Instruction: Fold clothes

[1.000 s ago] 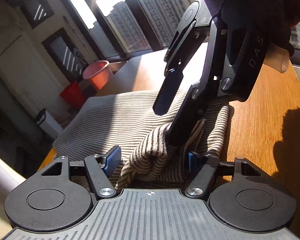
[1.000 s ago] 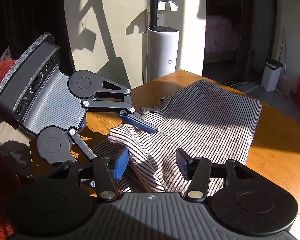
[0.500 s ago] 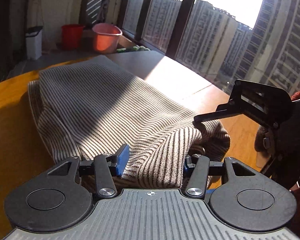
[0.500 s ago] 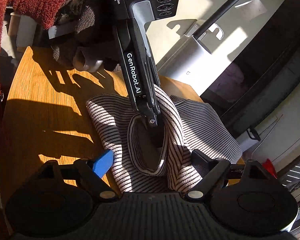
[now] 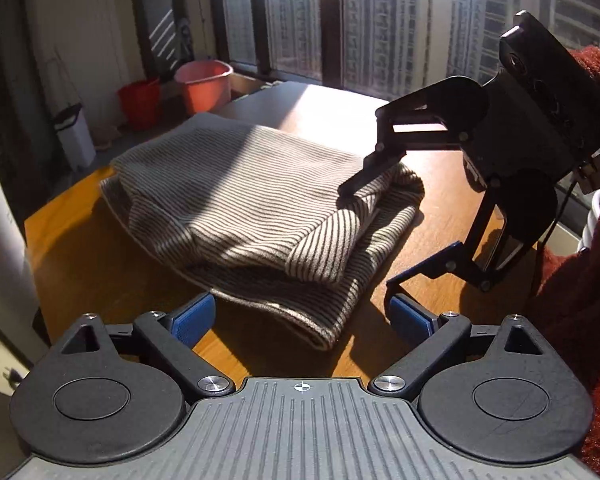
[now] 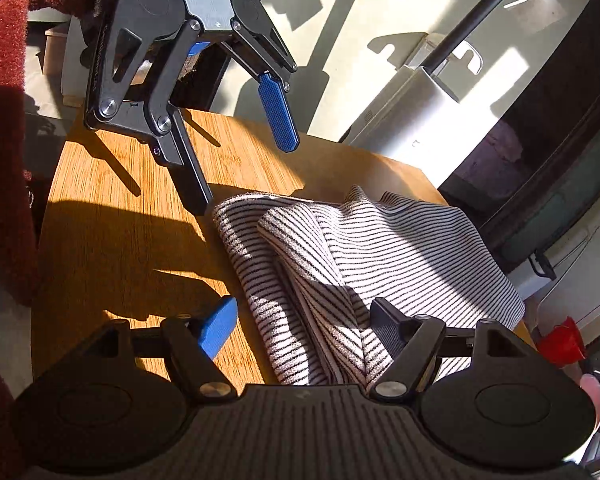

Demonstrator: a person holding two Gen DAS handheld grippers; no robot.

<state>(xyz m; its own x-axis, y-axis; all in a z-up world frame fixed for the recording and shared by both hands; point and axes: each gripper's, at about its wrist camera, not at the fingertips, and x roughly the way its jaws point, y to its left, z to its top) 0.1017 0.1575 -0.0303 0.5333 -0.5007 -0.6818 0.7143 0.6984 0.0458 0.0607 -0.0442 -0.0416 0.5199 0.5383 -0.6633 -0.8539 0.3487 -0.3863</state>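
Two grippers, one striped garment (image 5: 252,208), one wooden table (image 5: 80,256). Garment lies folded in a loose bundle on the table, layered edges at the near end, far part flat and half in sun. Left gripper (image 5: 300,316): jaws wide and opening, blue pads clear of the cloth; the garment's near folded edge sits just ahead of and between the fingers, not pinched, bare table under the gap. In the right wrist view the left gripper (image 6: 244,176) hangs over the table's bare end, one dark finger tip just beside the garment's (image 6: 380,256) edge, the blue-padded finger up in the air, nothing between them. Right gripper (image 6: 300,320): jaws apart and closing; the bundle's twisted fold runs between the fingers, lying against the right finger, while the left blue pad stands off over bare table (image 6: 120,248), so not pressed from both sides. In the left wrist view the right gripper (image 5: 366,236) reaches in from the right, upper finger tip resting on the garment's top fold, lower finger low over the table beside the bundle. Red sleeve (image 5: 580,280) behind it. Writing: none readable on either gripper body now; a small mark on the white appliance (image 6: 412,120) beyond the table is too tiny to read. Two red buckets (image 5: 180,88) and a white bin (image 5: 74,136) on the floor by the window.
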